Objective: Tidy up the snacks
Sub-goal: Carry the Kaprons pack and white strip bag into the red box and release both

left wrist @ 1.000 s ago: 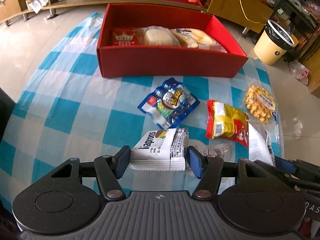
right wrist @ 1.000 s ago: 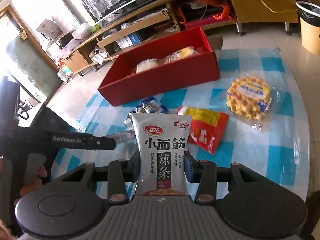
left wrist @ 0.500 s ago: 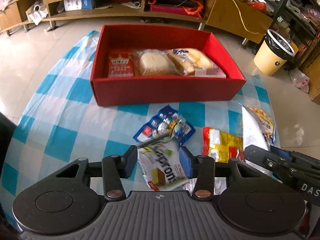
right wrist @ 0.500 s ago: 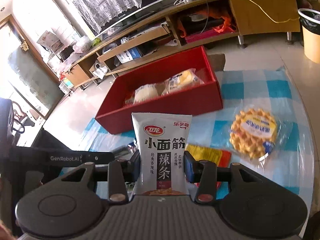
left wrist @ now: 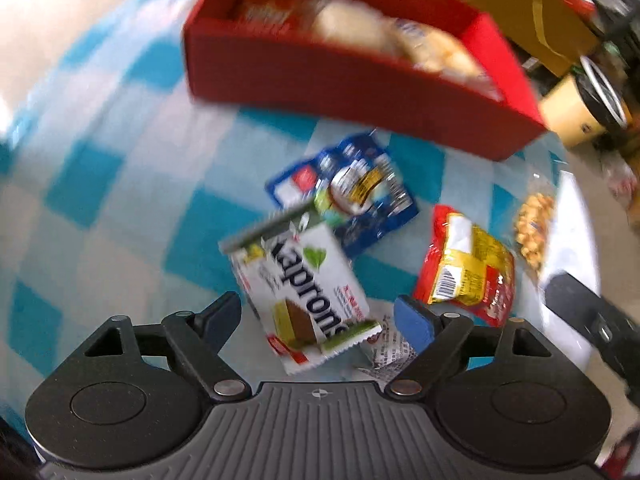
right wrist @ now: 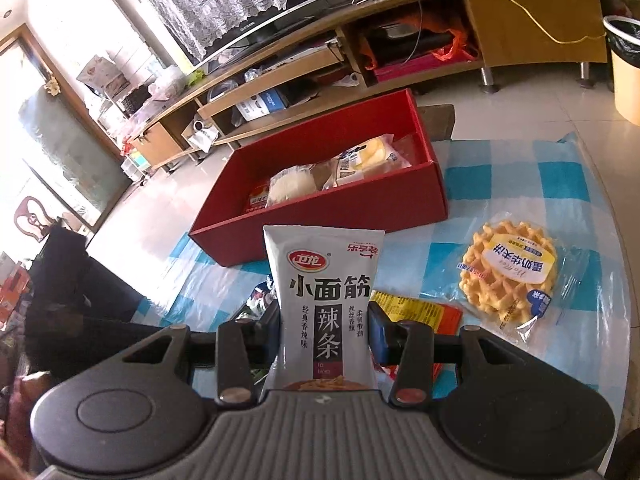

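Snacks: my right claw (right wrist: 324, 332) grips the grey spicy-strip packet (right wrist: 326, 308) upright; my left claw (left wrist: 318, 312) gapes wide, the white wafer packet (left wrist: 300, 288) loose between its fingers.

Home living room: TV (right wrist: 256, 0) on long wooden media console (right wrist: 360, 56), tiled floor (right wrist: 520, 108), waste bin (right wrist: 624, 68).
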